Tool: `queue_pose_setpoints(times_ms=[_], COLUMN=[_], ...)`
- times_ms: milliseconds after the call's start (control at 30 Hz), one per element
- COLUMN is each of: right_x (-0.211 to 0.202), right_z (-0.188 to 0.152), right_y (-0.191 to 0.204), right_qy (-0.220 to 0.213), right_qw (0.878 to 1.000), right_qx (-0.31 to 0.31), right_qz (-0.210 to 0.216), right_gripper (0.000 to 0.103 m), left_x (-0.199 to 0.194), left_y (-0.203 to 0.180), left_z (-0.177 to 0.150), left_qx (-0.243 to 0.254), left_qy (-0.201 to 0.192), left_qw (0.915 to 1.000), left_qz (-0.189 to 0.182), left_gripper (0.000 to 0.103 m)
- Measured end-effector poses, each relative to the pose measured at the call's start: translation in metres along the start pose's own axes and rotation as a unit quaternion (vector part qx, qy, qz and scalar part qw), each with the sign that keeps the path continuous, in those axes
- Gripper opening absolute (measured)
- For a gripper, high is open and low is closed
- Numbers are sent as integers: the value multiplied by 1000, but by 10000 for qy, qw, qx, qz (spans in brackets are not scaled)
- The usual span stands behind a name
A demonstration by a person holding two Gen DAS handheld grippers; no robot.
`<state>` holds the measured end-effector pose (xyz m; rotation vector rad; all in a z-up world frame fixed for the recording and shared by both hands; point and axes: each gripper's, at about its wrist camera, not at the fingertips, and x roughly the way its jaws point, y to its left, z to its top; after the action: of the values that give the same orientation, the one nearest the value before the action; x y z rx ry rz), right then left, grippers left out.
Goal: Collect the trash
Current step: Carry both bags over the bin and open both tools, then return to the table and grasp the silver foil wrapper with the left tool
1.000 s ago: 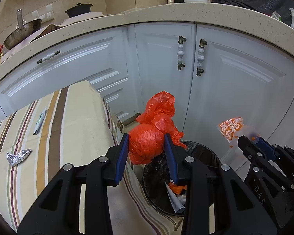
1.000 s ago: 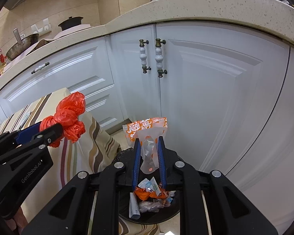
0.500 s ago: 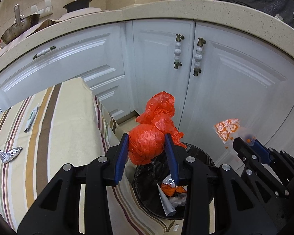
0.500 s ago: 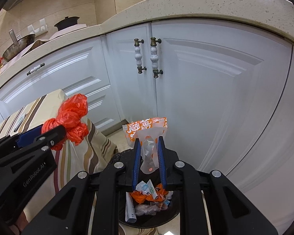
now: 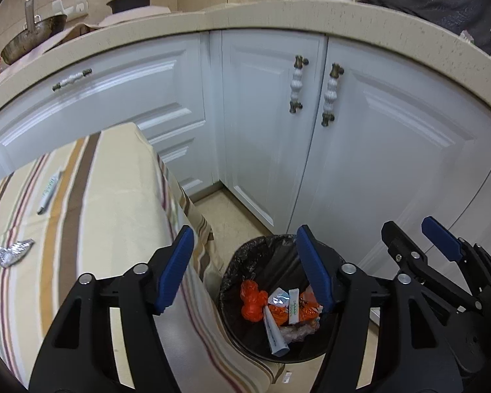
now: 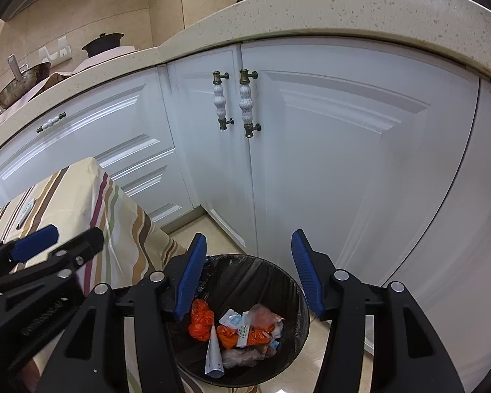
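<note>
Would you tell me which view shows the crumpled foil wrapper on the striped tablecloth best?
The left wrist view: the foil wrapper lies in plain sight at the left edge. The right wrist view does not show it; the left gripper covers that part of the tablecloth.

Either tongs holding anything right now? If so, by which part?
Nothing is held. The left tongs and right tongs are both opening, with nothing between the pads. The red bag and the other wrappers lie in the bin below.

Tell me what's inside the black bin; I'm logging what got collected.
The bin holds an orange plastic bag, white sachets and crumpled wrappers. Anything beneath that pile is hidden.
</note>
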<state>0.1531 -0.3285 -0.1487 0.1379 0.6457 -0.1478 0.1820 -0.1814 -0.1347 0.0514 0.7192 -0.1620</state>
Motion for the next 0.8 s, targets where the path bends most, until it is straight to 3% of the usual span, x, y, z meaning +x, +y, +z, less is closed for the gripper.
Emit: queue_pose_setpoints(times_ms=[367,800], right_x=[-18,-25], right_z=[11,9], right_y=[52,159], right_qy=[-159,-113], right_qw=[9982,9870], right_qx=[-288,-849], right_qz=[499,1357], right_gripper=[56,56], left_x=[-35,-69], left_y=[77,222], left_z=[1,-31], left_qx=[-305,-936], left_qy=[-251,-133], left_qw=[9978,9816], left_qz=[532,1657], left_gripper=[71,71])
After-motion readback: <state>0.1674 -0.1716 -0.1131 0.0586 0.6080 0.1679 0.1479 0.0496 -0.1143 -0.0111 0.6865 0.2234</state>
